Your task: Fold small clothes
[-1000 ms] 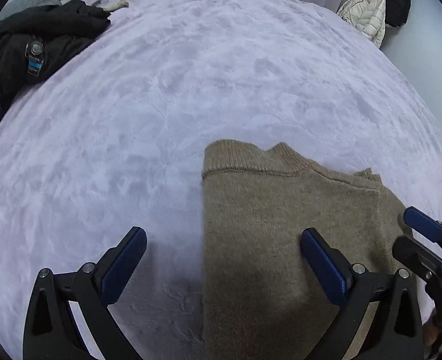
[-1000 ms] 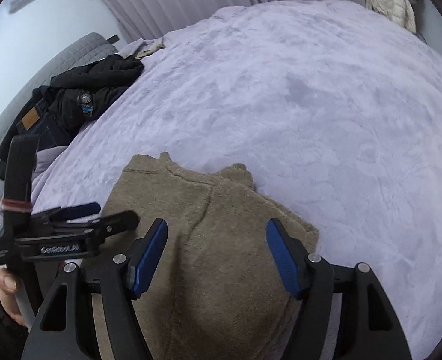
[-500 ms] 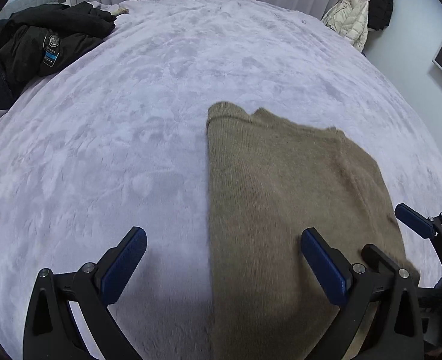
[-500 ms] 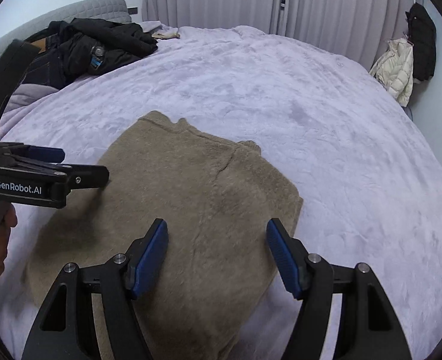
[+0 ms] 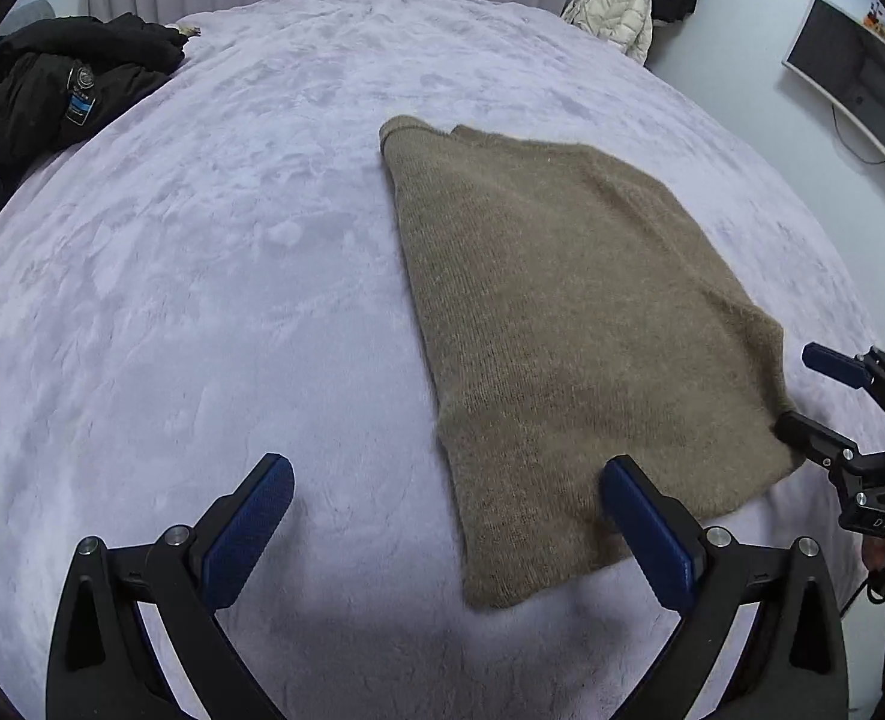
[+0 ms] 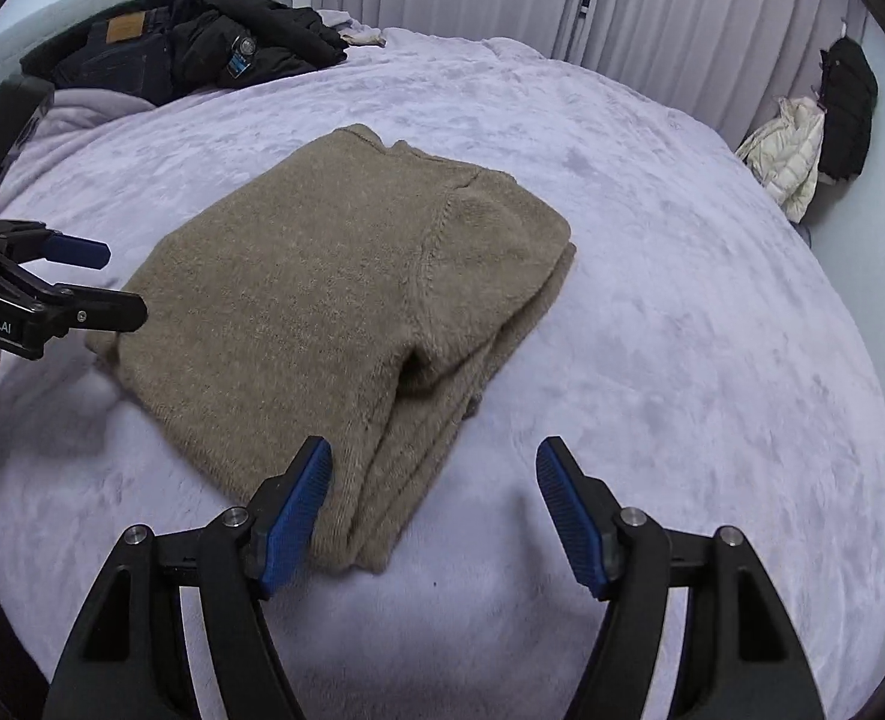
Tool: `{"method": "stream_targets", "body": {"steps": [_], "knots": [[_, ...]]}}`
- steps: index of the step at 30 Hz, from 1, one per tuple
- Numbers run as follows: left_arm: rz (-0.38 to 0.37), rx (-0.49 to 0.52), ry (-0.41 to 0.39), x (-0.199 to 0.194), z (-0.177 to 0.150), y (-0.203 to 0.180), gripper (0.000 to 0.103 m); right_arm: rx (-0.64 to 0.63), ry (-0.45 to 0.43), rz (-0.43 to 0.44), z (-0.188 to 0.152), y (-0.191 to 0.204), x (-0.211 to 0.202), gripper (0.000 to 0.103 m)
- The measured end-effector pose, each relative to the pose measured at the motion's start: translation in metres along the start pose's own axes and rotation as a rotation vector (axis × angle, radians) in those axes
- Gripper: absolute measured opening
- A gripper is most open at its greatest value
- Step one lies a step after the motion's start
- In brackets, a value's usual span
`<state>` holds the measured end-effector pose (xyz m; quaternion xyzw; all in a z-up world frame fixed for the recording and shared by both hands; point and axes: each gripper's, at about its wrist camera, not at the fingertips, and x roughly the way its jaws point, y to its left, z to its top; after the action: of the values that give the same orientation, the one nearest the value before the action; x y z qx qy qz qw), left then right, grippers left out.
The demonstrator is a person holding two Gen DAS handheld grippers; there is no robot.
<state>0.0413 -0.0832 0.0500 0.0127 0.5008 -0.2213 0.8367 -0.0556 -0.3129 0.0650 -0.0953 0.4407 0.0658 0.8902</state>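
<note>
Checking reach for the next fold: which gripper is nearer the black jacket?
Left. The left gripper sits on the black jacket's side of the sweater; the right gripper is at the sweater's opposite side.

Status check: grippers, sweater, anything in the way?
Left gripper open, empty. Right gripper open, empty, just widened. Sweater folded on bed. Nothing blocking.

Soft even light, strong fisheye warp

The left hand-held gripper (image 5: 442,516) angles downward, jaws spread wide and empty. At its 3 o'clock, the right hand-held gripper (image 6: 433,504) has just been opening, nothing between its pads.
</note>
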Motion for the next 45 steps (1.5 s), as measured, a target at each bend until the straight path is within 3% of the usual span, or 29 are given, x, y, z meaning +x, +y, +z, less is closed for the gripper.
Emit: {"method": "stream_targets", "body": {"steps": [3, 6, 9, 12, 14, 16, 18, 19, 27, 37, 40, 45], "knots": [[-0.128, -0.089, 0.051, 0.018, 0.032, 0.017, 0.103, 0.164, -0.013, 0.090, 0.013, -0.032, 0.000, 0.081], [-0.213, -0.190, 0.124, 0.049, 0.059, 0.028, 0.103, 0.374, 0.013, 0.233, 0.030, -0.067, 0.031, 0.081], [-0.253, -0.190, 0.194, 0.079, 0.074, 0.021, 0.103, 0.541, 0.082, 0.329, 0.039, -0.088, 0.067, 0.081], [-0.283, -0.143, 0.227, 0.098, 0.077, 0.008, 0.103, 0.619, 0.127, 0.420, 0.044, -0.091, 0.100, 0.082], [-0.285, -0.108, 0.199, 0.100, 0.081, -0.002, 0.098, 0.592, 0.135, 0.437, 0.050, -0.080, 0.114, 0.082], [-0.281, -0.069, 0.173, 0.094, 0.085, -0.011, 0.065, 0.529, 0.128, 0.438, 0.059, -0.066, 0.120, 0.065], [-0.293, -0.052, 0.153, 0.083, 0.086, -0.011, 0.052, 0.534, 0.113, 0.446, 0.066, -0.061, 0.116, 0.044], [-0.297, -0.054, 0.154, 0.080, 0.088, -0.011, 0.049, 0.521, 0.091, 0.436, 0.069, -0.060, 0.110, 0.039], [-0.240, -0.021, 0.132, 0.029, 0.083, -0.016, 0.046, 0.456, -0.002, 0.420, 0.082, -0.035, 0.054, 0.035], [-0.213, -0.006, 0.145, -0.064, 0.005, -0.011, 0.047, 0.373, 0.026, 0.483, 0.052, 0.023, -0.035, 0.035], [-0.203, -0.021, 0.149, -0.064, -0.020, -0.011, 0.047, 0.362, 0.033, 0.513, 0.027, 0.039, -0.042, 0.035], [-0.194, -0.053, 0.127, -0.039, -0.050, 0.004, 0.048, 0.357, 0.073, 0.509, -0.001, 0.058, -0.019, 0.035]]}}
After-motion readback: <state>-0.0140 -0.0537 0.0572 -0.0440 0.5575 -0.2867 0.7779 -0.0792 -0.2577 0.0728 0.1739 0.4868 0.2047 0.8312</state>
